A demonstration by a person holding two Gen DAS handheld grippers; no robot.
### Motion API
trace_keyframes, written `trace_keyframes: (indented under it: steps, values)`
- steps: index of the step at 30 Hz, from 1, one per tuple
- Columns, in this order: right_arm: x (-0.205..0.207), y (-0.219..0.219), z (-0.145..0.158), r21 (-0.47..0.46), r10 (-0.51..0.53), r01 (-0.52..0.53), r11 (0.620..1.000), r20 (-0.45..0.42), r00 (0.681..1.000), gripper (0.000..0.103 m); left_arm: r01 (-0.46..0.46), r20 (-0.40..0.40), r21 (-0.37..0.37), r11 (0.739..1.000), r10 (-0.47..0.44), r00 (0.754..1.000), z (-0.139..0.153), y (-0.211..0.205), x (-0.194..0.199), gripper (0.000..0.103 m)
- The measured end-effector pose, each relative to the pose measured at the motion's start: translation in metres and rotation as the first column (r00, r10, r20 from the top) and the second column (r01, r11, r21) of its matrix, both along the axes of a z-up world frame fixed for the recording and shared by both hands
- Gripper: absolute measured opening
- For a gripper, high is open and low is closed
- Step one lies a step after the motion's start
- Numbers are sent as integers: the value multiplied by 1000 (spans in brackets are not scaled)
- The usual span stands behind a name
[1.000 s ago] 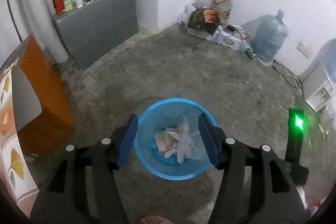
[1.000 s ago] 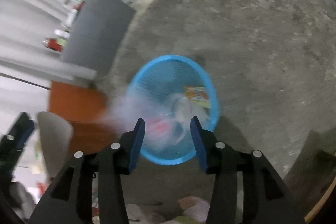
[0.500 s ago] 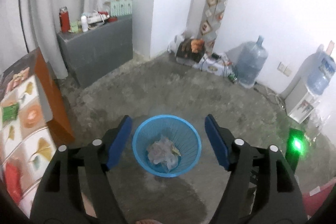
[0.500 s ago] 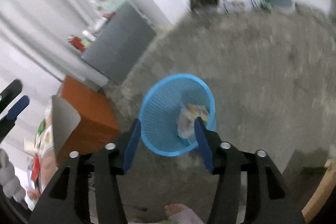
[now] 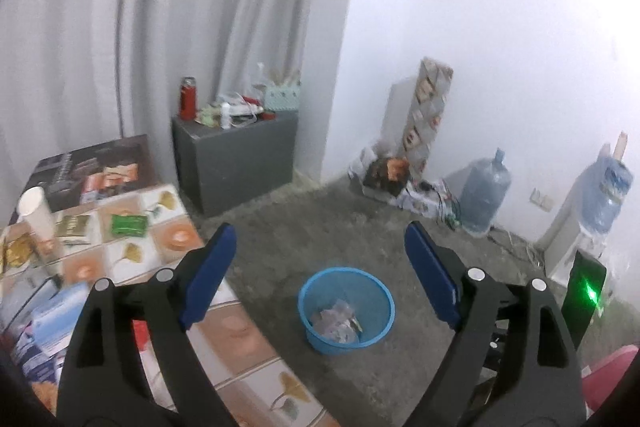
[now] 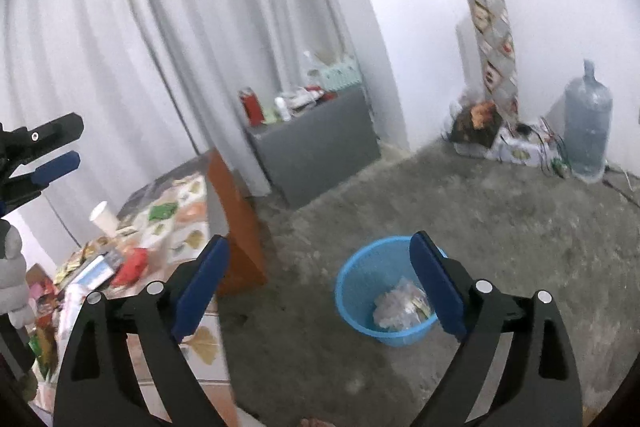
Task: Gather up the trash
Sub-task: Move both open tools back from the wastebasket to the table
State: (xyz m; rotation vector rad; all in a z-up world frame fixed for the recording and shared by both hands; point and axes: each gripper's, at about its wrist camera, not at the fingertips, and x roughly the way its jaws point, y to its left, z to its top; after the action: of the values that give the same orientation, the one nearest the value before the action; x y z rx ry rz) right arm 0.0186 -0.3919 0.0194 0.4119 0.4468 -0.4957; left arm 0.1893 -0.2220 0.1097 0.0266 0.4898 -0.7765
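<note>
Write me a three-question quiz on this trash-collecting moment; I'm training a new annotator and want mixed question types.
1. True or false: the left gripper holds a piece of trash between its fingers.
2. Where does the blue basket stand?
A. on the patterned table
B. on the bare floor
C. on the grey cabinet
3. Fill in: the white paper cup stands upright on the patterned ____.

Key
1. False: both the left gripper and the right gripper are open with nothing between the fingers.
2. B; crumpled trash lies inside it.
3. table.
</note>
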Motion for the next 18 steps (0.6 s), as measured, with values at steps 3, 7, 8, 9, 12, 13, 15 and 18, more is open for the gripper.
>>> trace_keyframes:
  steps: [3, 7, 8, 9, 12, 13, 15, 18]
  values:
    - [-1, 11, 9, -15, 27, -26, 1000, 12, 1000, 89, -43, 16, -35, 998, 43, 999, 15, 38, -4, 82]
    - [-3, 15, 27, 6, 73, -74, 997, 46, 996, 89, -125, 29, -63, 990, 127, 992, 34, 94, -8, 82]
    - [-2, 17, 29, 14, 85, -86, 996, 51, 995, 89, -146, 35, -69, 987, 149, 988, 38, 111, -8, 82]
    - [0, 18, 32, 23, 100, -102, 995, 57, 993, 89, -171, 40, -75, 982, 175, 984, 43, 127, -9, 82]
    - [14, 22, 34, 91, 187, -193, 977, 76, 979, 89, -241, 54, -87, 967, 246, 968, 55, 173, -14, 82]
    - [20, 24, 34, 115, 211, -220, 969, 78, 974, 89, -268, 56, -91, 959, 274, 960, 57, 188, -15, 82]
    - [34, 28, 33, 166, 267, -277, 946, 81, 960, 89, -304, 40, -98, 947, 309, 950, 60, 210, -15, 82]
    - [63, 39, 31, 227, 350, -359, 906, 79, 933, 89, -344, -5, -95, 934, 345, 939, 54, 240, -9, 82]
